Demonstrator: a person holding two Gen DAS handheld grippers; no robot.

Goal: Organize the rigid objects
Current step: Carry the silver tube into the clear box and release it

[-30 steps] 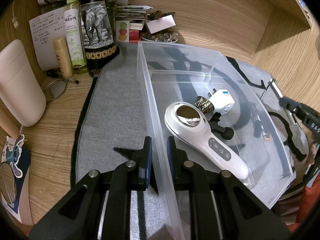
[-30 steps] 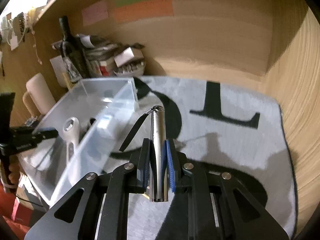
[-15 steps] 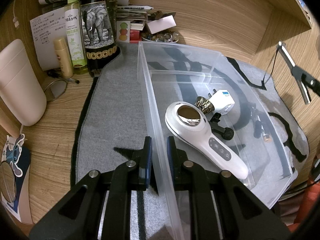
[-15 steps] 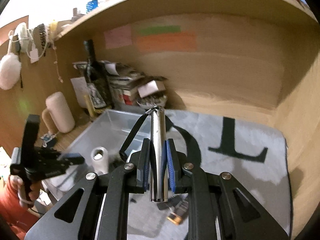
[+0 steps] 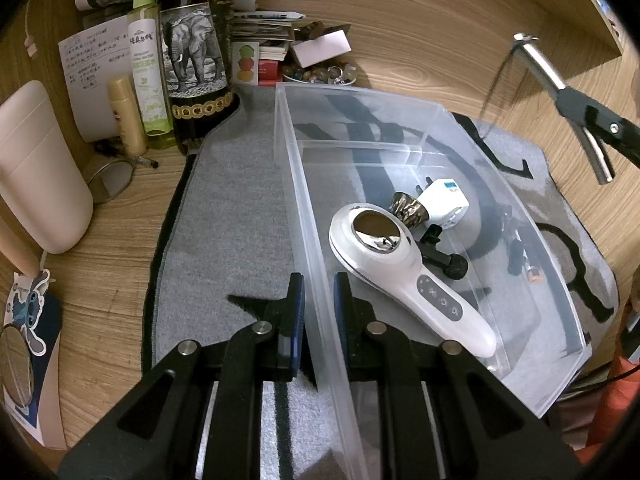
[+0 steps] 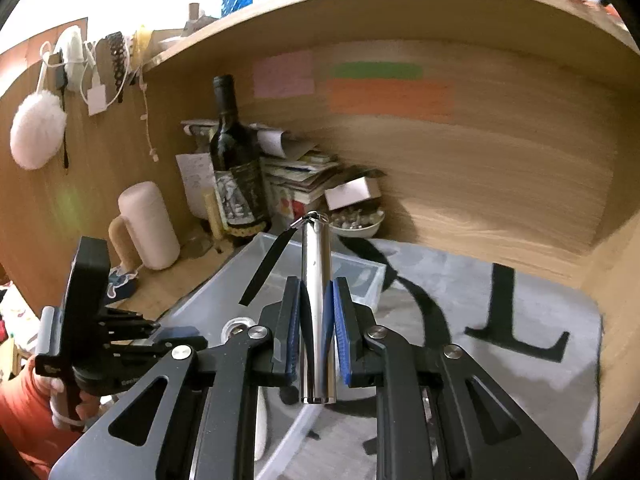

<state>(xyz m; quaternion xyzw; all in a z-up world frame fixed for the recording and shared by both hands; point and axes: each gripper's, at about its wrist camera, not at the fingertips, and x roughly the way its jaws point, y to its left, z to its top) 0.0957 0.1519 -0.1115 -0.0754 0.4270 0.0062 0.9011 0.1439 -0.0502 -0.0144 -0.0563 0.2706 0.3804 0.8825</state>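
Carrying the steel tube (image 6: 316,300), clamped between the right gripper (image 6: 316,312) pads, high above the bin (image 5: 440,116). Lower over the bare floor beyond the massager (image 5: 404,276), strap clear, before release. Left gripper (image 5: 318,300) pinches the bin wall; hold steady.

- Left tongs (image 5: 319,300): matte black arms, silver round screws, blue pads.
- Right tongs (image 6: 316,312): same black frame, ribbed blue pads.
- Orange sleeve (image 6: 24,420) at the wrist.

Lifted the metal cylinder (image 6: 316,304) in the right gripper (image 6: 317,320) up off the mat, now above the clear bin (image 6: 352,276), tilted more level.
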